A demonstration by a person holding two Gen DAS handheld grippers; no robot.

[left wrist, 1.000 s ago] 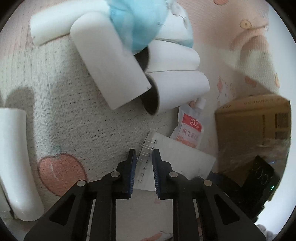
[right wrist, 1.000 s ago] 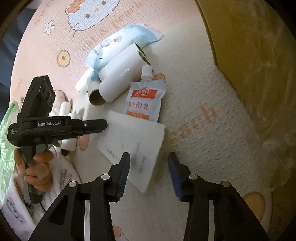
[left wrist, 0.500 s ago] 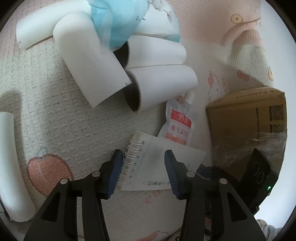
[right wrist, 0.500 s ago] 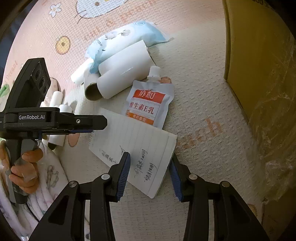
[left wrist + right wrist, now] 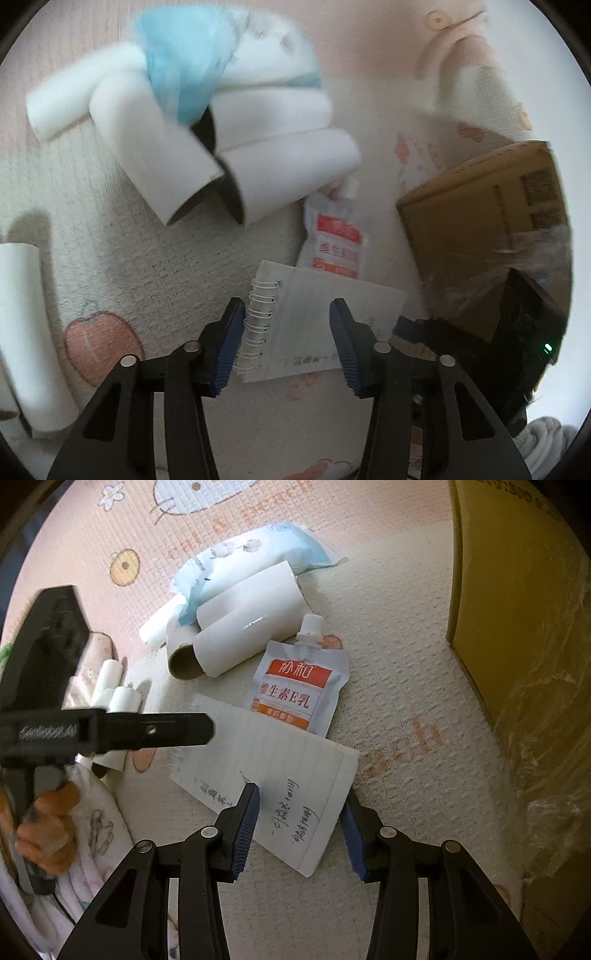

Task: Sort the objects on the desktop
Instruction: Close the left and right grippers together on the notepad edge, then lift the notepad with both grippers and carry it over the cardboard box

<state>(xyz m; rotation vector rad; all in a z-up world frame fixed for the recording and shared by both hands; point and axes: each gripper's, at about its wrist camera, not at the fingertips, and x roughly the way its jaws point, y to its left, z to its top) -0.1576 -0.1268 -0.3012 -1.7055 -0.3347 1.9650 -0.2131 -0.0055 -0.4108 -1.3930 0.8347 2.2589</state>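
Hovering over the patterned play mat (image 5: 399,635), my left gripper (image 5: 287,345) has its blue pads spread wide; the jaws have just been opening, and they press on nothing. Between them, lower down on the mat, lies the spiral notebook (image 5: 317,325), its wire binding just beside my left pad (image 5: 231,347) as that camera sees it. Whether that pad brushes the wire I cannot tell.

My right gripper (image 5: 301,830) stands partly open above the near corner of the same notebook (image 5: 273,775). Its pads sit on either side of the lined page with handwriting, and I see no squeeze on the paper. The jaws have just crept a little wider.

Just past the notebook lies a white spouted pouch (image 5: 299,690) with a red and orange label, its lower edge tucked at the notebook's far side. Beyond it, a heap of white cardboard tubes (image 5: 240,635) lies jumbled, with a blue-and-white soft pack (image 5: 251,557) draped partly over them. More white tubes (image 5: 118,701) lie apart at the left of the right camera's view, partly behind my left gripper's black body (image 5: 110,731), which my hand (image 5: 40,834) holds by the handle.

A brown cardboard box (image 5: 480,229) with clear plastic film around its lower part stands just beside the notebook's right end.
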